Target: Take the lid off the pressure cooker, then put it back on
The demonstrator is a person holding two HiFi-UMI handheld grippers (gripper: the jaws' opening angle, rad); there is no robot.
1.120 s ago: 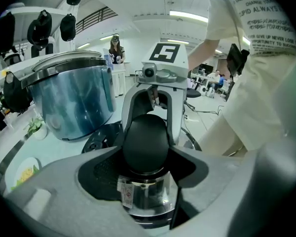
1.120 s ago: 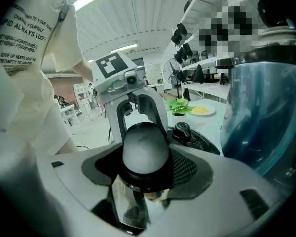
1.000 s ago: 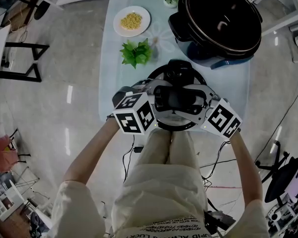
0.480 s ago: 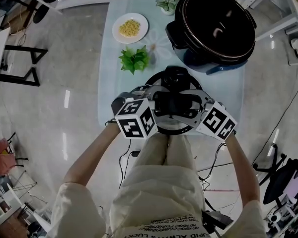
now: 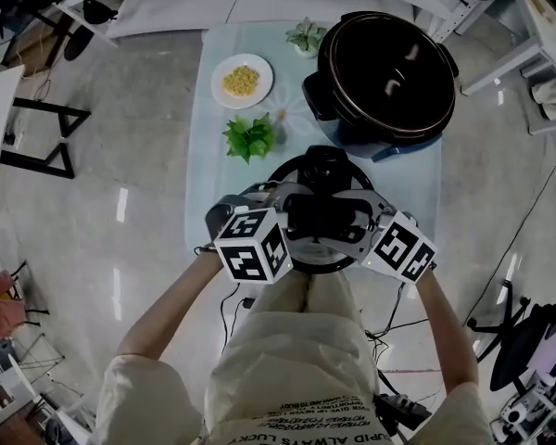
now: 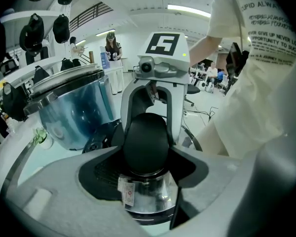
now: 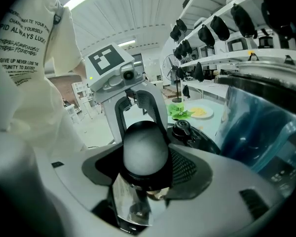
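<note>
The left gripper [image 5: 295,213] and right gripper [image 5: 360,219], jaws set wide, each clamp one side of the black oval handle [image 5: 326,213] on the round black pressure-cooker lid [image 5: 326,162] at the pale blue table's [image 5: 213,193] near edge, apart from the open black-and-blue cooker pot [image 5: 385,68] at its far right corner.

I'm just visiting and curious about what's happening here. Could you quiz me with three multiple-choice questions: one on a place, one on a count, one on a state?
1. Where is the white plate relative to the cooker? A) to its left B) inside it C) beneath it
2. How many tools clamp the lid? A) none B) one C) two
3. The cooker is: A) closed B) open C) tipped over

Answers: 1 A, the head view shows it leftward. 2 C, left tool and right tool both clamp it. 3 B, its dark inside shows, lid off.
</note>
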